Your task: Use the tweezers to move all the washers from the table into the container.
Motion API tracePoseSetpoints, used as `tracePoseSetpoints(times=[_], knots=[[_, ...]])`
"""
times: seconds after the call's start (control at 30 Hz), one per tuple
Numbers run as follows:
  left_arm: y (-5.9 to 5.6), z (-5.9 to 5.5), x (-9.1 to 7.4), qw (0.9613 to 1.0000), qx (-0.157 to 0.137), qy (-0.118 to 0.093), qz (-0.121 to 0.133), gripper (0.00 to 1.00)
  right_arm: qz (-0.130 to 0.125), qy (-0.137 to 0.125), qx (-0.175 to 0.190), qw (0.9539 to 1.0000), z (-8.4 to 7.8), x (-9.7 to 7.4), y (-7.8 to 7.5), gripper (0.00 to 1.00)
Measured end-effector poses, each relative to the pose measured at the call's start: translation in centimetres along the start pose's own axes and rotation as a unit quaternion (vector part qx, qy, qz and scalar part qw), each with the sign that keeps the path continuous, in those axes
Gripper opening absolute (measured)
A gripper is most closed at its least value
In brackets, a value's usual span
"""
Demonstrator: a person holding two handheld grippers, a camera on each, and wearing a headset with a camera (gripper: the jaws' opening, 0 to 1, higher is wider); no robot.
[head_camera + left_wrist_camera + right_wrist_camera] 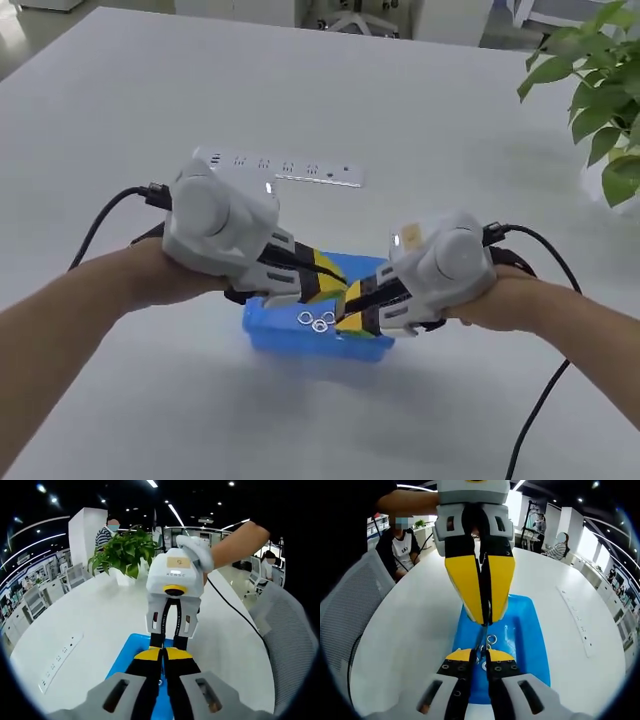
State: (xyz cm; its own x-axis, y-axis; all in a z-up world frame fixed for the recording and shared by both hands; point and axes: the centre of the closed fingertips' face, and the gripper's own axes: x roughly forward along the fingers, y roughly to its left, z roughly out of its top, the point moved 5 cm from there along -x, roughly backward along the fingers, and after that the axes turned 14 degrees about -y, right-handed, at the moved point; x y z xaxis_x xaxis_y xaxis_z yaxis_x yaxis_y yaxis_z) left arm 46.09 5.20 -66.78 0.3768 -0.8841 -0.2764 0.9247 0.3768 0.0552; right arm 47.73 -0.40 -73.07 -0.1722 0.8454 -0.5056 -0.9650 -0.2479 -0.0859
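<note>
A blue container (290, 338) sits on the white table, with several metal washers (316, 321) inside it. My two grippers meet tip to tip above it. The left gripper (338, 285) comes in from the left and the right gripper (350, 318) from the right. In the right gripper view, thin metal tweezers (481, 639) run from my right gripper (480, 655) up into the yellow jaws of the left gripper (484, 620). Both pairs of jaws are shut on them. Washers (491, 640) lie on the container floor (520, 630) just under the tweezers. The left gripper (162, 652) stands shut over the container (127, 655).
A white power strip (285, 168) lies behind the container. A potted plant (600, 100) stands at the table's far right. Black cables (545, 400) trail from both grippers. People and a mesh chair (350, 625) are beyond the table.
</note>
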Motion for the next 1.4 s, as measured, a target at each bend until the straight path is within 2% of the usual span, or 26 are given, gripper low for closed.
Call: tracePoseSetpoints(times=[0.3,0.5,0.93,1.17,1.4], knots=[[0.1,0.5,-0.3,0.9999,0.01,-0.004,0.001,0.05,-0.008,-0.007,0.002,0.9999,0.6,-0.3,-0.1,0.12],[0.0,1.0,-0.5,0.9999,0.013,-0.004,0.007,0.05,-0.015,-0.011,0.005,0.9998,1.0,-0.6,0.0,0.17],[-0.2,2.4,-1.4,0.9997,0.019,-0.006,0.016,0.05,-0.044,-0.016,0.017,0.9987,2.0,-2.1,0.6,0.24],[-0.6,3.3,-2.0,0.9996,0.02,-0.008,0.017,0.05,-0.062,-0.017,0.02,0.9977,2.3,-3.1,1.1,0.27],[-1.5,4.4,-2.8,0.9996,0.024,-0.01,0.01,0.05,-0.074,-0.025,0.018,0.9968,3.3,-3.7,1.8,0.27]])
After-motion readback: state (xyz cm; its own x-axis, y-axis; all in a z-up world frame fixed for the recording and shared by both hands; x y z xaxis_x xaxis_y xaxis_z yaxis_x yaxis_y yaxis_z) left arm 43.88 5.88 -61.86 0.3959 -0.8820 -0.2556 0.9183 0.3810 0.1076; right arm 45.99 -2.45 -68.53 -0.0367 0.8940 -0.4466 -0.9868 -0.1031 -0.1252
